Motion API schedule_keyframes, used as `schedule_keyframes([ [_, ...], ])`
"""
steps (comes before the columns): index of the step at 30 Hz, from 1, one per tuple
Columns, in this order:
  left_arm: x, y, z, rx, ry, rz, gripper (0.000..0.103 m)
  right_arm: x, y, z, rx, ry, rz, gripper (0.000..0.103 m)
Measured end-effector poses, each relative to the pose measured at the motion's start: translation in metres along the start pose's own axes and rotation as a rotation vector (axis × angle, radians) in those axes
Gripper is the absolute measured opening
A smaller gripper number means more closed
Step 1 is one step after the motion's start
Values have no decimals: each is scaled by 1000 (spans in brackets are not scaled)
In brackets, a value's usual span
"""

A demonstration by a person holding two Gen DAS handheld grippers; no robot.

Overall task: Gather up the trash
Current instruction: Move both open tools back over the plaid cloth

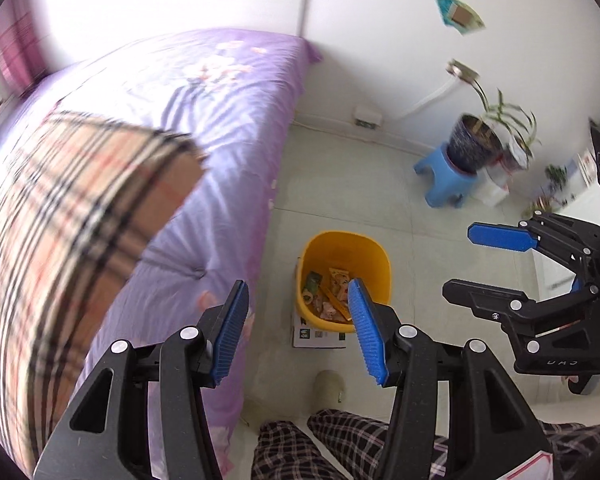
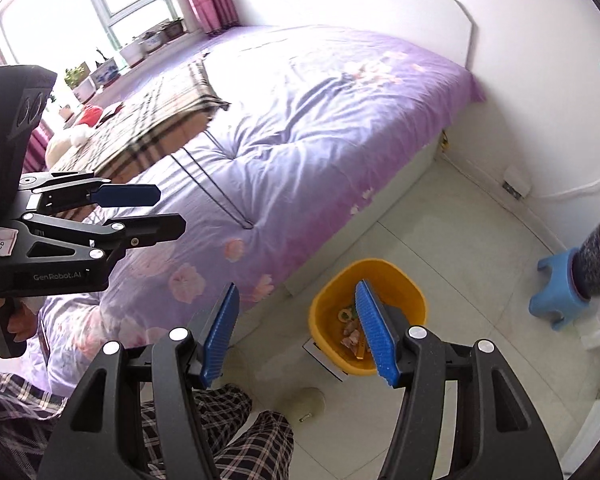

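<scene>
A yellow trash bin [image 1: 374,254] stands on the tiled floor beside the bed, on a printed sheet [image 1: 316,336]. Several wrappers and scraps [image 1: 330,294] lie inside it; they also show in the right wrist view [image 2: 352,334], inside the bin [image 2: 396,280]. My left gripper [image 1: 298,334] is open and empty, held above the floor between bed and bin. My right gripper [image 2: 298,334] is open and empty, above the floor near the bin. Each gripper shows in the other's view, the right [image 1: 460,264] and the left [image 2: 170,210], both open.
A bed with a purple floral cover [image 2: 320,120] and a plaid blanket [image 1: 68,216] fills the left. A blue stool [image 1: 446,176] with a potted plant [image 1: 480,140] stands by the wall. The person's plaid-trousered legs [image 2: 236,432] and a slipper [image 2: 304,402] are below.
</scene>
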State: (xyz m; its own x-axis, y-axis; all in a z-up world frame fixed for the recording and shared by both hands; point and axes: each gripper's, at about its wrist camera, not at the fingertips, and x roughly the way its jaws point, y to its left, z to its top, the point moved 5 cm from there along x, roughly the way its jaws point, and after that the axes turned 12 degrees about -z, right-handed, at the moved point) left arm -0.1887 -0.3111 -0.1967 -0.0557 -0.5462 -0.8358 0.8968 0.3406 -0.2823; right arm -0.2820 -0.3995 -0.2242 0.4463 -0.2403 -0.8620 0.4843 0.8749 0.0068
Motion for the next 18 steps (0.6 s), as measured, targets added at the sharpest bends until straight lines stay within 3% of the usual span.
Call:
schedule_keyframes([
  [7,-55,48,-29,-207,-114,121,52,-24,52,26,-135,-59,99,62],
  [18,-140,166,-66,-472,-259,296,52,-38,152,83,-289,-137,212,63],
])
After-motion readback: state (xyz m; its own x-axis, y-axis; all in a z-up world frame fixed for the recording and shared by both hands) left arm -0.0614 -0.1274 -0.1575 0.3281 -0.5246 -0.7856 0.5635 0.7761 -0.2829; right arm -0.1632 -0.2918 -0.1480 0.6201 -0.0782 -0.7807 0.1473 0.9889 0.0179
